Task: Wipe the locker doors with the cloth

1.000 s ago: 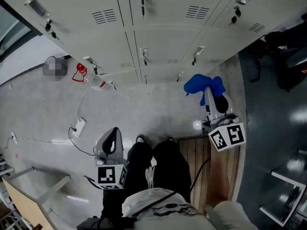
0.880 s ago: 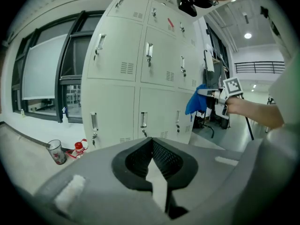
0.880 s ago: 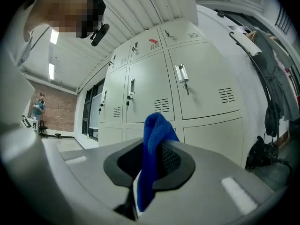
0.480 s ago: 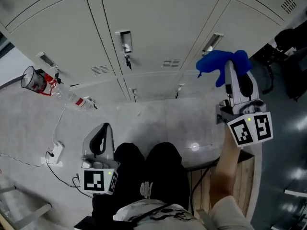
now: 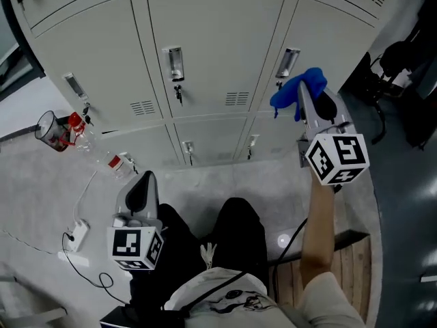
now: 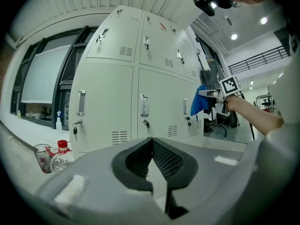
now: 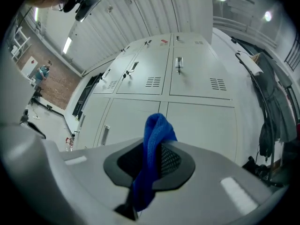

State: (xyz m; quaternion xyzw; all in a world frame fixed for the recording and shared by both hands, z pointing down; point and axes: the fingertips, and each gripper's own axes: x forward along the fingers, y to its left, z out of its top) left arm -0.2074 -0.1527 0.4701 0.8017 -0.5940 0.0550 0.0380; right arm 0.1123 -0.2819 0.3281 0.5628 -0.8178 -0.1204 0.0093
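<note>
Raised since a second ago, the right gripper [image 5: 305,96] reaches out on a nearly straight arm, jaws clamped on the blue cloth [image 5: 293,91], held near the right-hand one of the locker doors [image 5: 212,46]. Wiping seems about to begin; the cloth needs pressing flat against that door. The left gripper [image 5: 140,195] hangs low, away from the doors, jaws together on nothing.

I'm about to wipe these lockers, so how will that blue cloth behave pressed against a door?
Probably floppy: the blue cloth hangs in loose folds from the right tongs. Likely light, since it bunches upward past the tips. Its knitted weave may drag rather than slide.
</note>
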